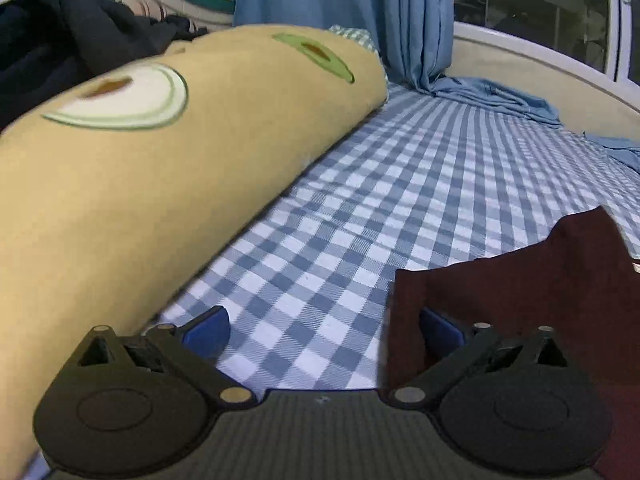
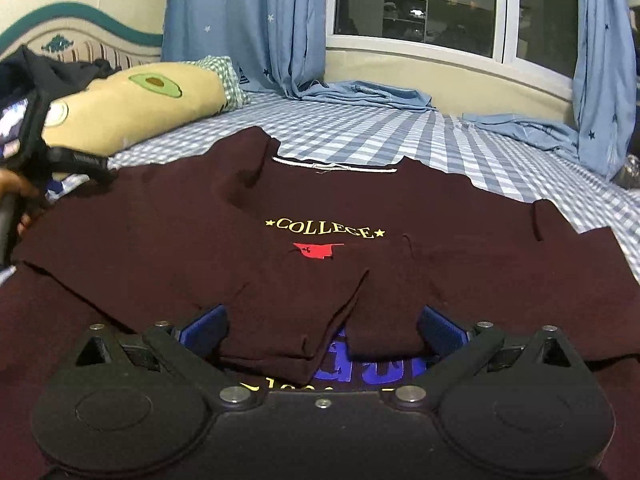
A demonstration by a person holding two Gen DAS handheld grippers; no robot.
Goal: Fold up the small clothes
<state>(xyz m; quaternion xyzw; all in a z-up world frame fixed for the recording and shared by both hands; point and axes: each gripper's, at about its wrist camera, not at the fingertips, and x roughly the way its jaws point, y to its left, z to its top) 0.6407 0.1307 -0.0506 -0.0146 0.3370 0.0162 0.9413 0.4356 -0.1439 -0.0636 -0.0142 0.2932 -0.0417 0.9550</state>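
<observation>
A dark maroon T-shirt (image 2: pixel 320 216) with yellow "COLLEGE" print lies face up on the blue checked bedsheet (image 2: pixel 360 132), both sleeves folded in over its front. My right gripper (image 2: pixel 322 330) is open just above the shirt's lower part, with the folded sleeve ends between its blue pads. My left gripper (image 1: pixel 320 330) is open and empty, low over the sheet at the shirt's left edge (image 1: pixel 520 292); its right finger sits over the maroon cloth. It also shows in the right wrist view (image 2: pixel 80 164) at the left, by the shirt's shoulder.
A long tan pillow (image 1: pixel 160 160) with avocado prints lies along the left of the bed, with dark clothes (image 1: pixel 60 40) piled behind it. Blue curtains (image 2: pixel 248 28) hang at the back, their hems (image 2: pixel 360 94) on the sheet under the window (image 2: pixel 420 4).
</observation>
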